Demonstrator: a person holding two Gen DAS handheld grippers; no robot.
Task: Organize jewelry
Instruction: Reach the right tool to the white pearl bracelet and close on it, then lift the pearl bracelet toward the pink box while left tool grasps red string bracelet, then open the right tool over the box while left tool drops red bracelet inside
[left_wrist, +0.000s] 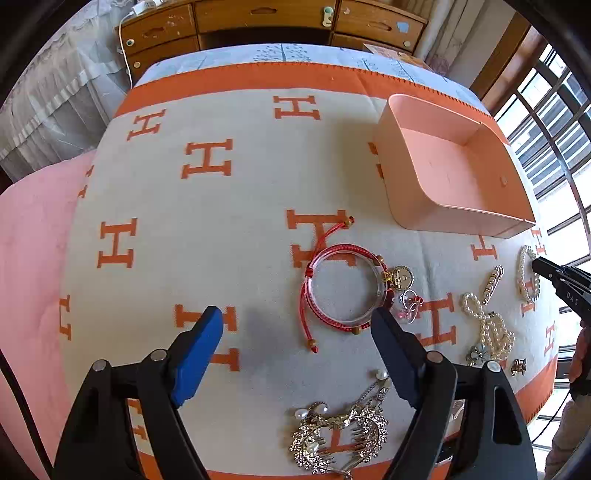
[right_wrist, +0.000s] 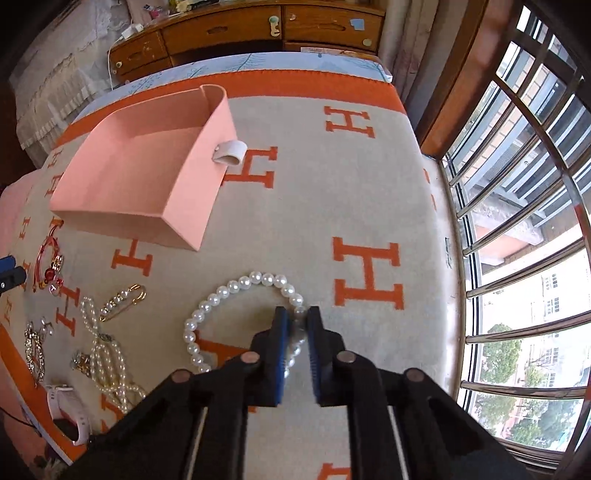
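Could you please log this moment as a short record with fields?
surface: blanket with orange H pattern
tray: pink tray, empty
right gripper: shut on pearl bracelet
left gripper: open, holding nothing, beside red cord bracelet
loose: pearl necklace, pearl pin, gold brooch

My left wrist view looks steeply down from close above the blanket (left_wrist: 221, 221). My right wrist view does likewise, nearer the window (right_wrist: 517, 258). Both share the pink tray (left_wrist: 399, 206) and pearl bracelet (right_wrist: 236, 286).
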